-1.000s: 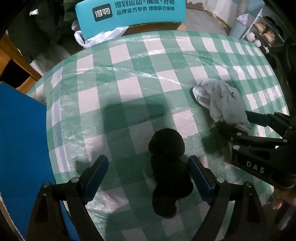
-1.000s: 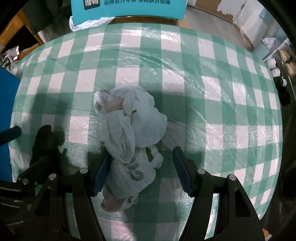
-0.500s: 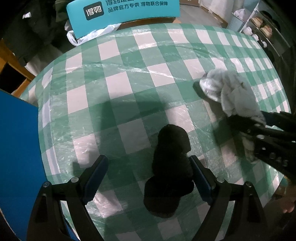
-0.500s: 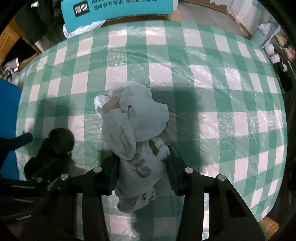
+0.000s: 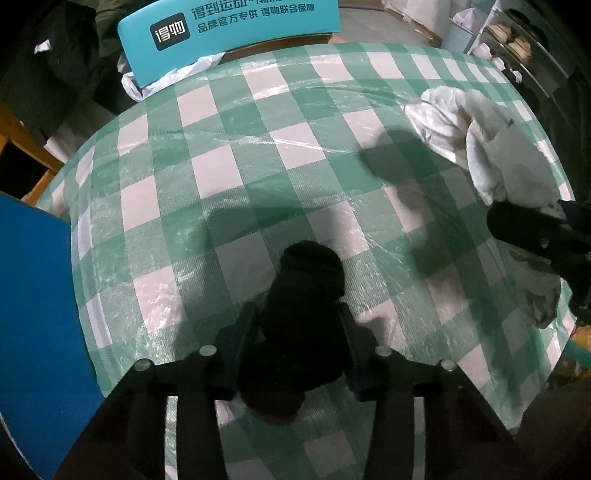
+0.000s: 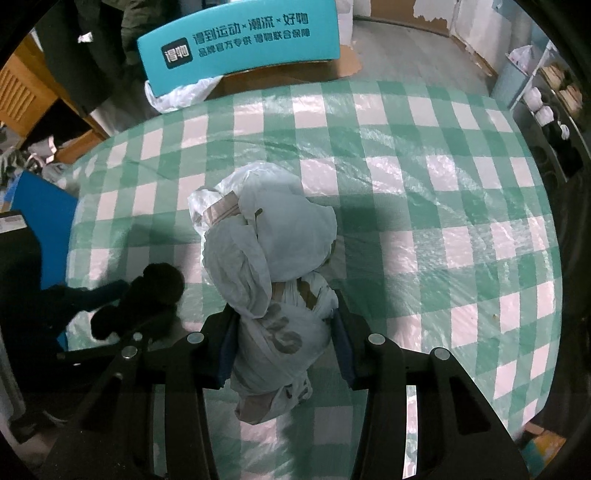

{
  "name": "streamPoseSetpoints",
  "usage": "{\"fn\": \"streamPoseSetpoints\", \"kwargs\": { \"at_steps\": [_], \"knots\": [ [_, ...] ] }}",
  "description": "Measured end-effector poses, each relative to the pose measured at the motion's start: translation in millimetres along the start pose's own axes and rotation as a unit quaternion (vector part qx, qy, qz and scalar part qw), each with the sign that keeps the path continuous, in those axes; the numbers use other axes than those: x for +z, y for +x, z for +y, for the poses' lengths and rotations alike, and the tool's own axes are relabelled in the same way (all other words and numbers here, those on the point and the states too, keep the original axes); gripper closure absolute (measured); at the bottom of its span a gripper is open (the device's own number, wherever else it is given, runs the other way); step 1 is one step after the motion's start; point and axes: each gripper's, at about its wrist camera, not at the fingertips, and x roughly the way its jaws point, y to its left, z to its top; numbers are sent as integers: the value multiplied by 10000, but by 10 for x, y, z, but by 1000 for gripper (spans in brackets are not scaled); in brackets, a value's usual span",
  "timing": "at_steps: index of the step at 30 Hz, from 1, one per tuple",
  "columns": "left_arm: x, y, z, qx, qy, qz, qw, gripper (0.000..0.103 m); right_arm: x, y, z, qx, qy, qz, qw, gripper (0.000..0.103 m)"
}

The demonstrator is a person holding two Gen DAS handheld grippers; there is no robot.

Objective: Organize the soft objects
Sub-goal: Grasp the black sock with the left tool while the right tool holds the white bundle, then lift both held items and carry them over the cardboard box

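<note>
A black fuzzy soft thing (image 5: 303, 291) lies on the green-and-white checked tablecloth (image 5: 258, 155). My left gripper (image 5: 295, 332) points straight down over it. Its jaws are closing, and both pads press the thing's sides. The right wrist view shows the same black thing (image 6: 147, 295) at the left. A crumpled white cloth bundle (image 6: 273, 258) with brown print sits between the pads of my right gripper (image 6: 282, 343), which is shut on its lower part. In the left wrist view the bundle (image 5: 480, 147) hangs at the right, just off the table, over its own shadow.
A teal chair back with white lettering (image 5: 229, 22) stands beyond the far table edge, with a white plastic bag (image 5: 166, 77) below it. A blue board (image 5: 33, 295) borders the table's left side. Shelves with small items (image 6: 546, 107) stand at the far right.
The left jaws went from wide open to closed on the black thing. The right jaws closed on the white bundle and raised it off the tablecloth.
</note>
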Motion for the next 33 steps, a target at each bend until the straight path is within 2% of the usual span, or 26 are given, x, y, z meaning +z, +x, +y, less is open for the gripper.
{"fn": "streamPoseSetpoints", "kwargs": {
  "at_steps": [1, 6, 16, 33],
  "knots": [
    [-9, -9, 3, -10, -11, -11, 10000, 65, 0, -18, 10, 15, -10, -17, 10000, 59],
    [-53, -92, 5, 49, 20, -110, 9999, 65, -8, -112, 36, 47, -76, -111, 9999, 59],
    [-177, -519, -59, 304, 113, -545, 9980, 65, -86, -364, 125, 153, -223, -302, 9992, 59],
    [-303, -1073, 15, 460, 117, -1088, 9929, 65, -215, -848, 316, 295, -504, -711, 9958, 59]
  ]
}}
